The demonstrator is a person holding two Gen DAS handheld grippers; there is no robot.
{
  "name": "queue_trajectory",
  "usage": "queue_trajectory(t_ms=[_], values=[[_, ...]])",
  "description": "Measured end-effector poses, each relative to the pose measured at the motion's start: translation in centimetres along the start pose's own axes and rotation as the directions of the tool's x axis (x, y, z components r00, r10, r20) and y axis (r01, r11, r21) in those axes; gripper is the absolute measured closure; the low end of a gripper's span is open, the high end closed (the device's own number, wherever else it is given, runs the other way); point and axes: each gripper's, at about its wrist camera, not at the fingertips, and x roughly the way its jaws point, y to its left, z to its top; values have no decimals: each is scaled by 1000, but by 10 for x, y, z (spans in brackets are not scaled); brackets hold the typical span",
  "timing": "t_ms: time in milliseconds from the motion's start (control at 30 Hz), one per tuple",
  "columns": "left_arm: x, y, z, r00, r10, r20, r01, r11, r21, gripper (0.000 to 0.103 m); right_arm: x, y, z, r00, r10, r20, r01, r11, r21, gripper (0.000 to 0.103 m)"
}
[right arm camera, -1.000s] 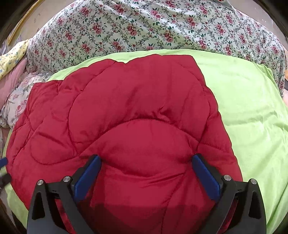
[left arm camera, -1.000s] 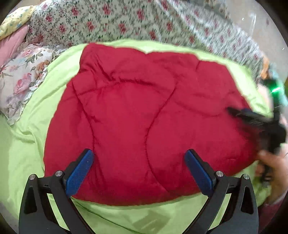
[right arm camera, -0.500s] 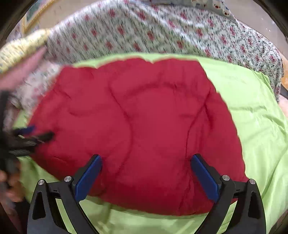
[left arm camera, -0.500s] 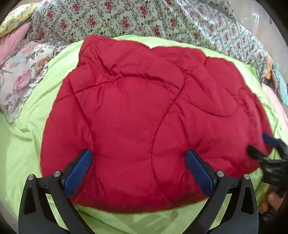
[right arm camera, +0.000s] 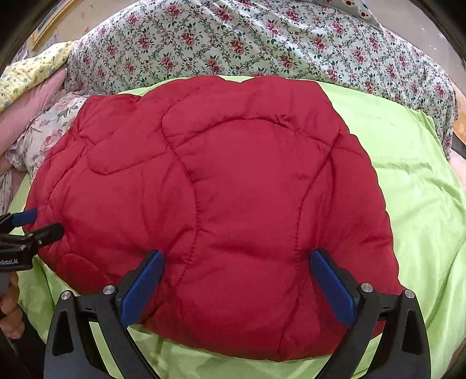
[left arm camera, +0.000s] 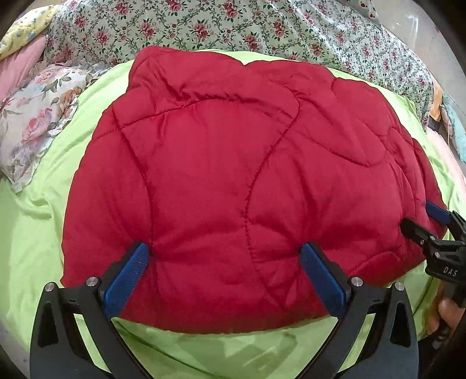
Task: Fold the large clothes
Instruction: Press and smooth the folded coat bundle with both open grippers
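Note:
A red quilted padded garment (left arm camera: 233, 163) lies in a folded, rounded heap on a lime green sheet (left arm camera: 38, 233); it also shows in the right wrist view (right arm camera: 221, 204). My left gripper (left arm camera: 225, 259) is open, its blue pads spread over the garment's near left part. My right gripper (right arm camera: 236, 265) is open over the near right part. Neither holds cloth. The right gripper shows at the right edge of the left wrist view (left arm camera: 428, 224), and the left gripper at the left edge of the right wrist view (right arm camera: 32, 224).
A floral bedspread (left arm camera: 233, 26) is heaped behind the garment. A floral pillow (left arm camera: 32, 116) and a pink pillow (left arm camera: 17, 64) lie at the left. The green sheet (right arm camera: 422, 189) extends to the right of the garment.
Both grippers have pulled back toward the garment's near edge and lowered. The right gripper has moved down along the garment's right side. The garment lies as before.

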Motion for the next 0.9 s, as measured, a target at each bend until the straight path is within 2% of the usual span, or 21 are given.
queue_trajectory(t_ms=[133, 267, 433, 633, 900], values=[[3, 2, 2, 1000, 1, 2, -1, 1000, 3, 0, 0, 2, 0, 1000, -7, 3, 7, 1000, 4, 2], [4, 1, 1, 1000, 7, 6, -8, 1000, 8, 0, -17, 4, 3, 999, -18, 38, 17, 1000, 10, 3], [4, -2, 1, 1000, 15, 10, -15, 1000, 19, 0, 3, 0, 2, 1000, -3, -4, 3, 1000, 12, 1], [2, 0, 2, 1000, 4, 16, -5, 1000, 8, 0, 7, 0, 5, 1000, 1, -5, -1, 1000, 11, 0], [-22, 9, -4, 999, -40, 24, 41, 999, -34, 0, -28, 1, 2, 997, 63, 45, -65, 997, 40, 1]])
